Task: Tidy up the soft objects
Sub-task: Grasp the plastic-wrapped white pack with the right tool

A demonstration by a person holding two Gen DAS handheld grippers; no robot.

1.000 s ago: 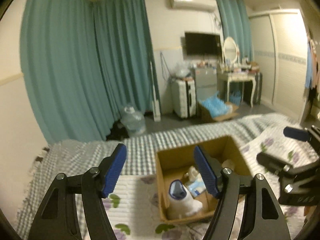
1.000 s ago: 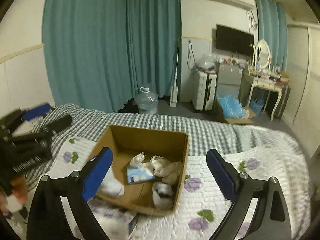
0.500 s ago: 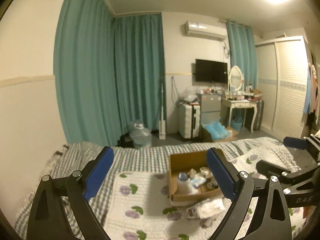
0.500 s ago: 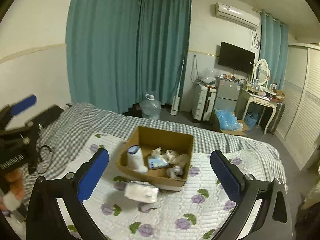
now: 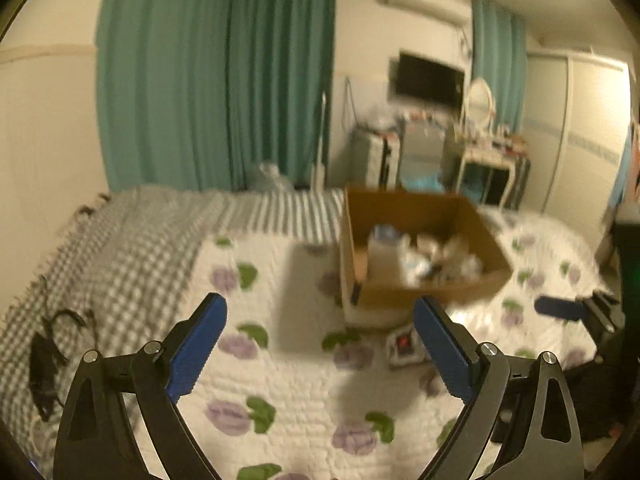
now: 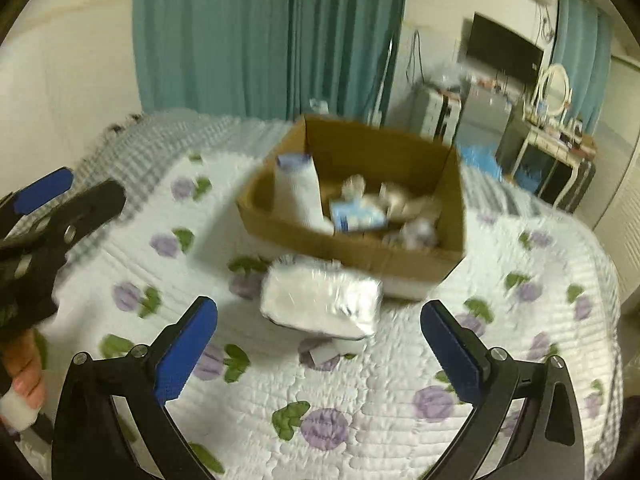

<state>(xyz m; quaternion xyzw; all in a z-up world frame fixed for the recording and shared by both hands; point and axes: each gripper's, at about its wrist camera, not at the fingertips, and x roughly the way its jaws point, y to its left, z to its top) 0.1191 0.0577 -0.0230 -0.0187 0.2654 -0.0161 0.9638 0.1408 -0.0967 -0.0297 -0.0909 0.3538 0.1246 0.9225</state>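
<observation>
Though blurred, the cardboard box [image 6: 360, 248] holds soft packs [image 6: 358, 216].

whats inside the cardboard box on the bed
In the cardboard box: an upright white bottle with a blue cap, a light blue packet and pale soft items, too blurred to name. Whatever lies under them and behind the near wall is hidden.

Nothing here I can read right now. Both views are smeared with blur. The blue-and-white packet [image 6: 357, 216] in the cardboard box [image 6: 400, 258] carries print, but it's too soft to make out, and the silvery pack [image 6: 320, 300] shows me no lettering.
</observation>
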